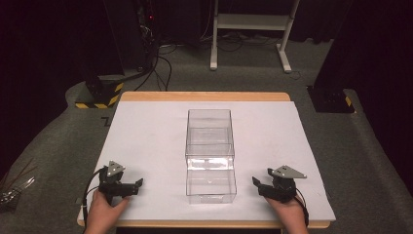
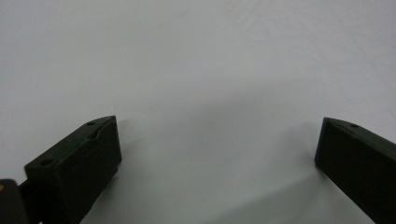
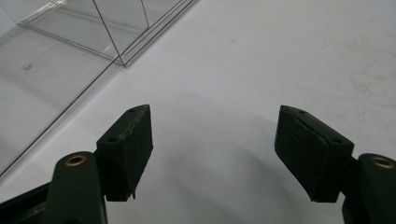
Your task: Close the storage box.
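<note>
Nothing is gripped yet: the clear drawer box stands mid-desk, its drawer pulled out toward the near edge, flanked by the left claw and right claw, both spread and empty, so next either must close in on the drawer.

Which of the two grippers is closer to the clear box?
The right gripper, slightly. It sits just off the clear box, at the near right corner; the left gripper rests farther off on the box's other side. Neither touches it.
</note>
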A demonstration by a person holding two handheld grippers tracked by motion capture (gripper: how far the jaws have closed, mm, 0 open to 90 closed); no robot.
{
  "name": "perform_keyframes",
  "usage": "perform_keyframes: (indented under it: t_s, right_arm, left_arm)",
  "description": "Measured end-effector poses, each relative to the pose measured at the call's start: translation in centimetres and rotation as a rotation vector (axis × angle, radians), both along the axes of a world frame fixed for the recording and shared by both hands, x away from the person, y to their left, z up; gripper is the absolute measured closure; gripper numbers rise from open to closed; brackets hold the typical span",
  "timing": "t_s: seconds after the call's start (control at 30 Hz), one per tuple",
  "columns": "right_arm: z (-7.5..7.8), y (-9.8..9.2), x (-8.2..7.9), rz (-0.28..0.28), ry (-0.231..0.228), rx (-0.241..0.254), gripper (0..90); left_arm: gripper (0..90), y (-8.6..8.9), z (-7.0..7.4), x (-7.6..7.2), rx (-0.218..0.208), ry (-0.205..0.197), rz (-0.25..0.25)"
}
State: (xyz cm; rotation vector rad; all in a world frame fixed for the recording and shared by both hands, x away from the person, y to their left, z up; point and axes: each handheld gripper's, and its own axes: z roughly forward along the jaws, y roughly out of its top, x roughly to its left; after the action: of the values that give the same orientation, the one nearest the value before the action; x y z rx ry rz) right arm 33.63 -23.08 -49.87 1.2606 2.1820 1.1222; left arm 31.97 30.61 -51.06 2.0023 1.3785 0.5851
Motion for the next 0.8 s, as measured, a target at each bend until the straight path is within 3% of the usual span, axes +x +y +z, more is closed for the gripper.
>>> perform_keyframes:
  t_s: [0.8]
  right_arm:
    - [2.0,1.2,-1.4,0.042,-0.069,0.009,28.4]
  left_arm:
    - [0.5,0.0,0.0,0.0,0.0,0.0,0.0]
